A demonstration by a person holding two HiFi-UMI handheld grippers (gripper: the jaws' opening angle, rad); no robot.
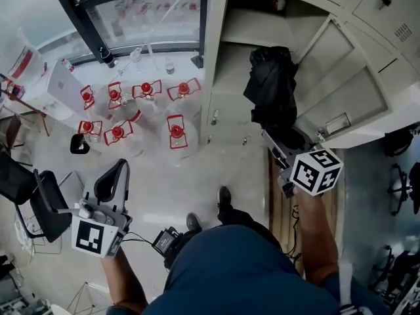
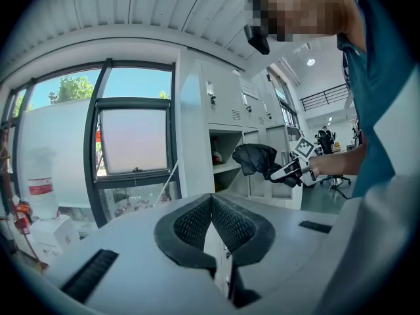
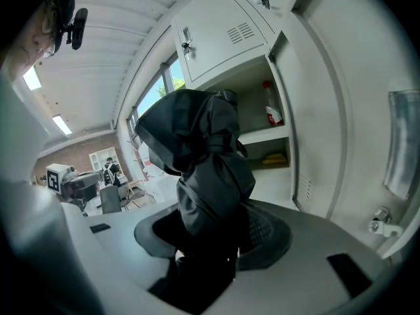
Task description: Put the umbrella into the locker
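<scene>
One step left, by my read: the umbrella (image 1: 272, 87) isn't in the locker (image 1: 215, 58) yet. The right gripper (image 1: 278, 143) is clamped on it low down, w/ the black folded bundle sticking up out of the jaws. It's held right at the locker's open front, approx level w/ a shelf (image 3: 262, 136) inside. The door (image 1: 341, 94) is swung wide, so nothing blocks the way in. Left to do, prob.: push the umbrella past the door frame, set it on a shelf, let go, pull out. The left gripper (image 1: 111, 184) has its jaws together w/ nothing btwn them. It hangs well away from the locker, on the window side, w/ no part in this right now.

Inside the locker: a red-capped bottle (image 3: 270, 110) on that shelf & sth yellow (image 3: 275, 157) on the one below. Some room is taken, but most of each shelf looks bare.

Room: pale glossy floor (image 1: 157, 169) in front of the locker, big window (image 1: 144, 12) just beside it. A cluster of small red-and-clear items (image 1: 176, 131) sits on the floor near the locker's window side, too small to tell what. Office chairs (image 1: 401, 184) stand on the locker's far side.
</scene>
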